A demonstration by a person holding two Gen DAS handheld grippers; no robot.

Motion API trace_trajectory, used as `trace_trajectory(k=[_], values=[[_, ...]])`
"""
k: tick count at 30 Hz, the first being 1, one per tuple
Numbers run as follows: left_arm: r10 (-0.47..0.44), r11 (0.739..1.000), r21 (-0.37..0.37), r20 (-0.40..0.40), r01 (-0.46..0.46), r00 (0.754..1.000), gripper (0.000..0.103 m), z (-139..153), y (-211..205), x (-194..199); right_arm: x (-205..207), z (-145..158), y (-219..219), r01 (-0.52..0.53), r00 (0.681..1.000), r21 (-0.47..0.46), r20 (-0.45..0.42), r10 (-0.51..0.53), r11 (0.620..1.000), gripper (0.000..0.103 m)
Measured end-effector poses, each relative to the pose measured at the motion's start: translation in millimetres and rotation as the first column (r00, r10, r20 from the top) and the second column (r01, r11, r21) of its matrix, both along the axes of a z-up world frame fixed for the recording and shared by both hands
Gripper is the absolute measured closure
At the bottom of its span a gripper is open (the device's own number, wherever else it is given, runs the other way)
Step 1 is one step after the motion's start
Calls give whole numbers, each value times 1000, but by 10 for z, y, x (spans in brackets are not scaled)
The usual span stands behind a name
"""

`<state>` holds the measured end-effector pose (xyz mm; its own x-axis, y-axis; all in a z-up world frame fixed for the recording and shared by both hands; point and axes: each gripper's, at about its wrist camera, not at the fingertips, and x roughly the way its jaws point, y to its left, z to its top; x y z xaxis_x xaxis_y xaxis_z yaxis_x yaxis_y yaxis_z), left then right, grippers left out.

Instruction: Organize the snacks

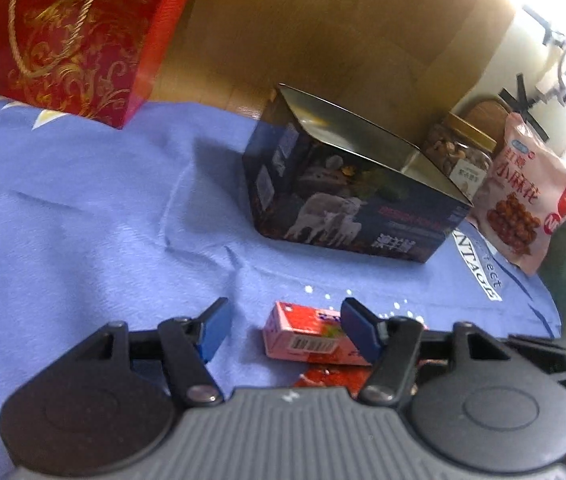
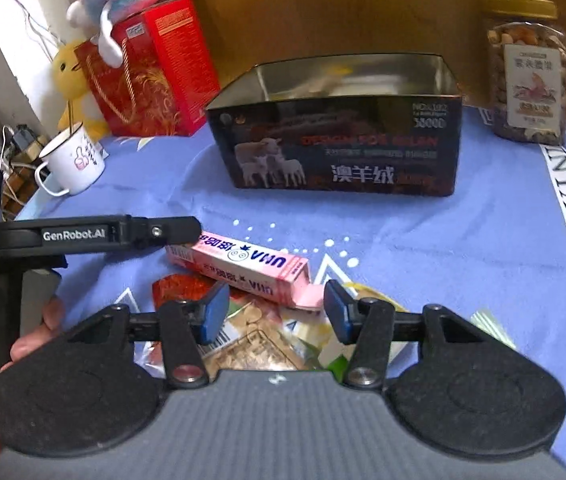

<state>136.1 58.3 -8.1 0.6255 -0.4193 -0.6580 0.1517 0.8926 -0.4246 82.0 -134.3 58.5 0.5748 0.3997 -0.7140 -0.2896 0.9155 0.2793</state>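
Observation:
A pink snack box [image 1: 303, 338] [image 2: 239, 266] lies on the blue cloth in front of an open dark tin [image 1: 347, 184] [image 2: 339, 136] with sheep on its side. My left gripper [image 1: 283, 326] is open, low over the pink box, its right finger overlapping the box's end; it also shows from the side in the right wrist view [image 2: 171, 234]. My right gripper [image 2: 275, 312] is open above a pile of snack packets [image 2: 251, 340], with the pink box's open flap just ahead of its fingers. A red packet [image 1: 331, 378] lies under the pink box.
A jar of nuts [image 1: 461, 150] [image 2: 527, 68] and a pink snack bag [image 1: 527, 196] stand right of the tin. A red gift bag [image 1: 71, 36] [image 2: 143, 76] with plush toys and a white mug [image 2: 73, 160] stand at the back left.

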Motion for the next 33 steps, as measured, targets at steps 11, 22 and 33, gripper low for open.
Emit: trace_trajectory(k=[11, 22, 33], values=[[10, 999, -41, 68, -7, 998, 55, 336, -12, 33, 1, 182, 65, 39, 968, -10, 248, -35, 999, 65], [26, 999, -26, 176, -22, 984, 51, 836, -517, 1053, 975, 567, -363, 183, 925, -7, 341, -169, 983, 60], [-227, 973, -13, 141, 231, 964, 51, 742, -862, 220, -465, 44, -1593, 366, 894, 329, 137, -427, 870, 59]])
